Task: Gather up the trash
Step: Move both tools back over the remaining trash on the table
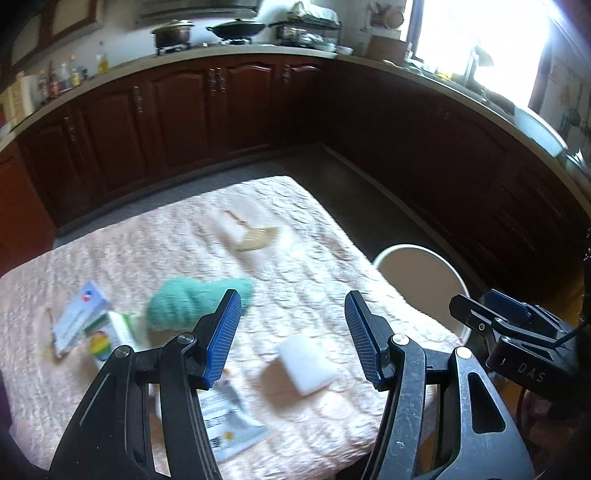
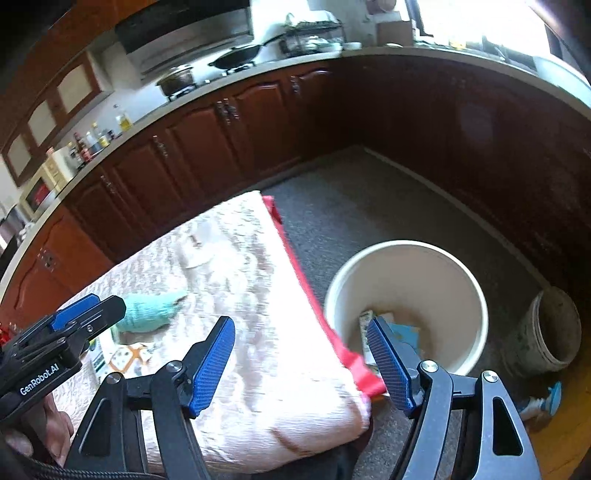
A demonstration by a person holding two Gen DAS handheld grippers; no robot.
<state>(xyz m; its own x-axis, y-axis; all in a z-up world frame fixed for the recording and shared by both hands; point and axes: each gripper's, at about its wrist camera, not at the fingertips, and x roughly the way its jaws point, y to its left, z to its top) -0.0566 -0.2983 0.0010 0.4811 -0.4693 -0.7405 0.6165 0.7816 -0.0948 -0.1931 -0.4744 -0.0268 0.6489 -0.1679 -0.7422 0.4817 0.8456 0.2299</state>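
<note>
My left gripper (image 1: 291, 336) is open and empty above a table with a pink quilted cloth (image 1: 314, 266). On the cloth lie a white block (image 1: 306, 363), a printed packet (image 1: 232, 421), a green cloth (image 1: 184, 302), small boxes (image 1: 83, 319) and a banana peel (image 1: 255, 238). My right gripper (image 2: 301, 363) is open and empty over the table's right edge, beside a white bucket (image 2: 406, 258) on the floor that holds some paper trash (image 2: 391, 325). The bucket also shows in the left wrist view (image 1: 417, 254).
Dark wooden kitchen cabinets (image 1: 184, 118) line the back and right walls. A dirty smaller bucket (image 2: 546, 332) stands right of the white one. A red strip (image 2: 314, 306) runs along the table's edge. Pots (image 1: 240, 27) sit on the counter.
</note>
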